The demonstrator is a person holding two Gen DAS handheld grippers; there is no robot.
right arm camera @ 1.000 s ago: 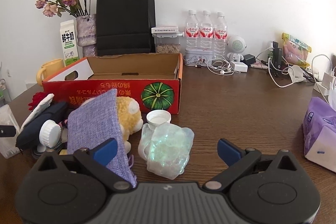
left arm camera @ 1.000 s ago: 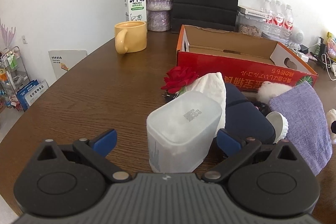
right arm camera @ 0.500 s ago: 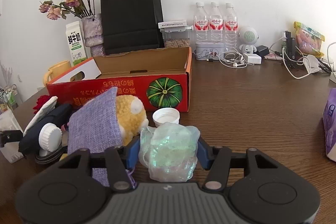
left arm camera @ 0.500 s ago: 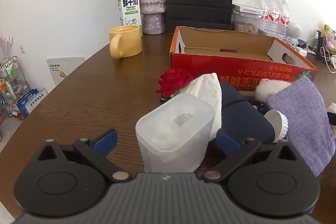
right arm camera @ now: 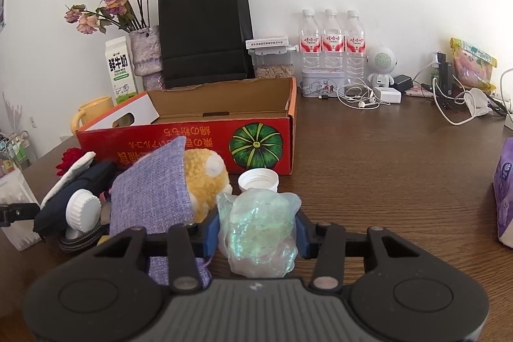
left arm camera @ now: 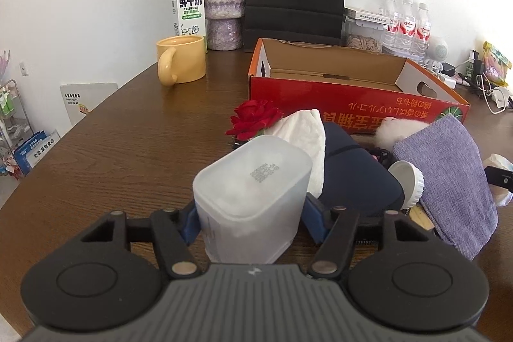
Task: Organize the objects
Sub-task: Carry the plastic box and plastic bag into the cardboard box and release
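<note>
On the dark wooden surface an open red box sits mid-frame. At lower centre, our left tool is closing, blue pads against a frosted plastic container; our right tool is closing on a crumpled iridescent bag, pads touching its 2 sides.
</note>
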